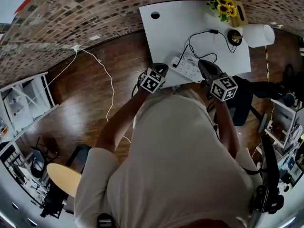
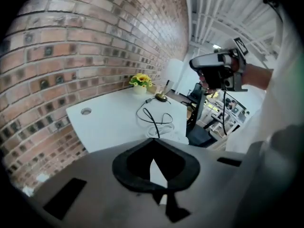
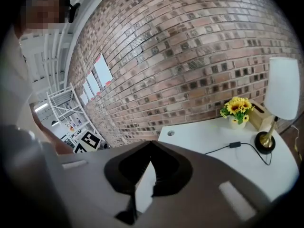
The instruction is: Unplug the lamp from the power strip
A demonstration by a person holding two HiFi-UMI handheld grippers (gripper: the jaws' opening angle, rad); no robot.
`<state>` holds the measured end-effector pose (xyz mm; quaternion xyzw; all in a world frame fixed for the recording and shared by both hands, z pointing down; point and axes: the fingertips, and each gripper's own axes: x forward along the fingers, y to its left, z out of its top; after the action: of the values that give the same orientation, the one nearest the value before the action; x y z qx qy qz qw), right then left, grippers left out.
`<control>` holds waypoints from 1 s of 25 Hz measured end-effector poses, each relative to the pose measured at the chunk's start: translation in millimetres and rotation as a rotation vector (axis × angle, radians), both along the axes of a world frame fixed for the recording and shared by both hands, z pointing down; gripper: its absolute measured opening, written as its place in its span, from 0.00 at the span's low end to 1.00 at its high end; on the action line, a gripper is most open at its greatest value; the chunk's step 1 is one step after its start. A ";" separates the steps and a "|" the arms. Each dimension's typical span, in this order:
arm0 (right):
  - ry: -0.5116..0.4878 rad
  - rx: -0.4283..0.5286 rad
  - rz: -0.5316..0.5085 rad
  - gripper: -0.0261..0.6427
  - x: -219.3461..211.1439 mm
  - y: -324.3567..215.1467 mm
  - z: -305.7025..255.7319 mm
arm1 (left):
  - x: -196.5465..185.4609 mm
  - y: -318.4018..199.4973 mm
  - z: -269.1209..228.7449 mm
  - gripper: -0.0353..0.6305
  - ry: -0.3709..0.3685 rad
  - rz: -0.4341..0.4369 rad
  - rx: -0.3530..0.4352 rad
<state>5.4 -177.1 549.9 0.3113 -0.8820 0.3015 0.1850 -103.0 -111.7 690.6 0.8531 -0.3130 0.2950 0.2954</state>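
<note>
**Head view.** We count one white tabletop (image 1: 164, 32) and on it:
- One lamp (image 1: 258, 35) with a white shade, at the far right corner.
- One black cord (image 1: 202, 44), looping from the lamp toward the near edge.
- One white power strip (image 1: 186, 66), at the near edge.
- One pot (image 1: 223, 16) holding sunflowers (image 1: 224, 5), at the far edge.
- One wooden box (image 1: 239, 13), just beside the pot.
- One cable hole (image 1: 155, 15), at the far left corner.

There are two grippers. The left gripper (image 1: 161, 67) is just beside the strip's left end. The right gripper (image 1: 201, 63) is over its right end, and we cannot tell whether it touches. The strip lies between them.

**Left gripper view.** The jaws are clenched together with nothing between them. The strip and the coiled cord lie just beyond their tips, and the lamp and pot stand farther back.

**Right gripper view.** The jaws are clenched together and empty. The lamp stands at the tabletop's right end, with the box and the pot of sunflowers beside it. The cord runs out from the lamp's base.
</note>
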 end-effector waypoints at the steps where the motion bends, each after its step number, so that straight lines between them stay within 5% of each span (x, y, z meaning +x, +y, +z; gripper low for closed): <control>1: 0.009 -0.003 0.007 0.02 -1.5 3.0 1.2 | 5.1 0.3 1.8 0.06 -0.010 0.070 0.049; 4: 0.039 -0.001 0.028 0.02 -4.9 10.0 2.2 | 13.7 6.6 17.2 0.06 -0.085 0.267 0.175; 6: 0.058 -0.001 0.049 0.02 -3.6 15.7 4.2 | 17.4 13.5 31.4 0.07 -0.105 0.353 0.189; 12: 0.085 -0.028 0.068 0.02 8.8 27.2 26.8 | 27.1 13.1 69.9 0.24 -0.140 0.432 0.150; 19: 0.161 -0.102 -0.210 0.02 -12.9 50.2 79.0 | 43.1 5.5 110.5 0.32 -0.213 0.547 0.132; 25: 0.256 -0.056 -0.423 0.12 -22.7 63.6 115.9 | 60.4 2.7 128.3 0.38 -0.244 0.621 0.158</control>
<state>-17.3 -113.4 665.9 0.1501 -0.8883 0.2386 0.3626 -42.6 -109.0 818.9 0.8863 -0.0934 0.4456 0.0849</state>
